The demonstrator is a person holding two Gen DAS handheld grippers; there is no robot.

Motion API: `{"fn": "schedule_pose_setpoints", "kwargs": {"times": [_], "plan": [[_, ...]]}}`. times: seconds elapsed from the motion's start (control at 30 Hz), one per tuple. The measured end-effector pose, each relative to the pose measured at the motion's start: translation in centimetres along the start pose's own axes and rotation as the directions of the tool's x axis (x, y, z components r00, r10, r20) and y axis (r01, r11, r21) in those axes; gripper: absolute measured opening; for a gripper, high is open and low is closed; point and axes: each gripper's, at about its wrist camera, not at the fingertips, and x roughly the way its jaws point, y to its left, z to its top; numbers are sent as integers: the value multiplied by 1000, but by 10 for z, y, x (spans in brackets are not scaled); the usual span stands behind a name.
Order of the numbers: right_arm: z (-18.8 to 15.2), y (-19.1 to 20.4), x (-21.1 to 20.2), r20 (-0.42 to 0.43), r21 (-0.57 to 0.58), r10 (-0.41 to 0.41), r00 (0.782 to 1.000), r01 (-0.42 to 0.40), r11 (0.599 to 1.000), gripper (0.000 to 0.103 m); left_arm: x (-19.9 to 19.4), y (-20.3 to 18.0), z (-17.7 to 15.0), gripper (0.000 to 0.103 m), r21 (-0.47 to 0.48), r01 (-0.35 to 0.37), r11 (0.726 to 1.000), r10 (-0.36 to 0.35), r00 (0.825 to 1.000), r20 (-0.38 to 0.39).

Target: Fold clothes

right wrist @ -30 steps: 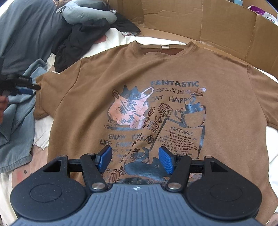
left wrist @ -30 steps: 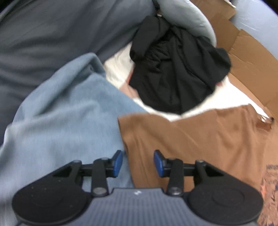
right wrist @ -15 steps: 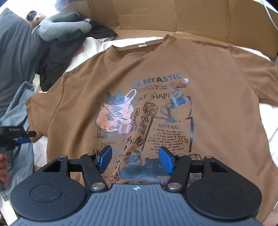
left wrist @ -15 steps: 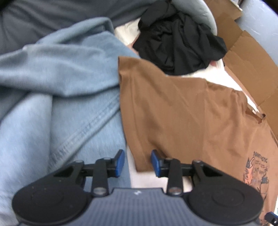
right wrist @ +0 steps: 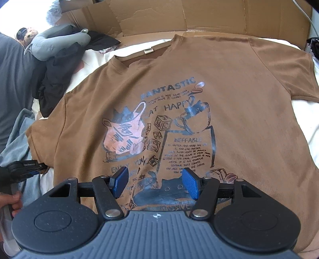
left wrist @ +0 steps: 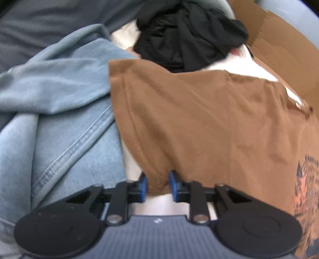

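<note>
A brown T-shirt (right wrist: 229,111) lies spread flat, print side up, on a white sheet (right wrist: 303,123), with its collar toward the cardboard (right wrist: 219,18) walls at the far edge. The left claw (left wrist: 157,184) sits at the lower corner of the shirt's left sleeve (left wrist: 151,123); its blue pads (left wrist: 142,187) stand a narrow gap apart with the sleeve's hem corner between them, not yet pressed tight on the cloth. In the right wrist view the same claw shows low at the left, held by a hand (right wrist: 14,201) just beside the sleeve. The right claw (right wrist: 154,182) hangs over the lower part of the shirt's print, its pads spread wide and holding nothing. A light blue denim garment (left wrist: 59,119) lies bunched just beside the sleeve, touching its edge. Beyond the sleeve sits a heap of black clothing (left wrist: 189,33), and near it a grey neck pillow (right wrist: 57,42).
</note>
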Motion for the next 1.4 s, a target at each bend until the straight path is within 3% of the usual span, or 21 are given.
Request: {"fn": "schedule_pose_setpoints", "kwargs": {"times": [0.03,0.13,0.37,0.63,0.8,0.87,0.9,0.97,1.03,1.13,1.17,1.2,1.23,1.27,1.4], "plan": [[0,-1,0,1,-1,-4,1000,4,1000,66,0,-1,1,10,8,-1,1000,1,1000,-1],[2,-5,-2,10,8,-11,1000,11,1000,66,-3,-3,3,5,30,-8,1000,8,1000,2],[3,-14,1,0,59,-1,1000,1,998,66,-33,4,17,5,90,-41,995,38,999,30],[-1,-22,2,-22,39,-35,999,36,999,66,-6,16,11,8,170,-100,980,104,994,-17],[-2,-35,5,-28,63,-61,998,62,996,66,-18,26,19,12,111,-139,984,140,990,2],[-3,-38,6,-31,64,-73,997,75,995,66,-23,31,17,14,77,-111,991,112,994,-10],[-4,-39,7,-33,65,-79,996,81,995,66,-25,32,15,15,67,-92,994,93,996,-15],[-5,-42,7,-36,72,-83,996,85,994,66,-25,30,9,38,73,-51,996,53,998,-29],[-5,-43,7,-40,74,-84,996,86,994,66,-24,27,3,51,93,-18,996,21,999,-40],[-6,-43,6,-40,62,-87,995,89,994,66,-14,21,-4,49,127,-26,992,33,998,-51],[-5,-43,5,-39,60,-86,996,89,994,66,-12,21,-5,44,115,-19,993,25,998,-53],[-5,-43,5,-38,58,-86,996,88,994,66,-11,23,-5,37,97,-11,995,16,999,-49],[-5,-44,5,-37,57,-87,996,89,994,66,-11,25,-4,19,83,0,997,4,999,-44],[-5,-44,5,-36,55,-88,995,90,994,66,-11,25,-4,8,79,14,997,-11,999,-41],[-5,-49,5,-37,58,-107,994,109,992,66,-20,23,-3,6,122,-10,992,14,999,-32]]}}
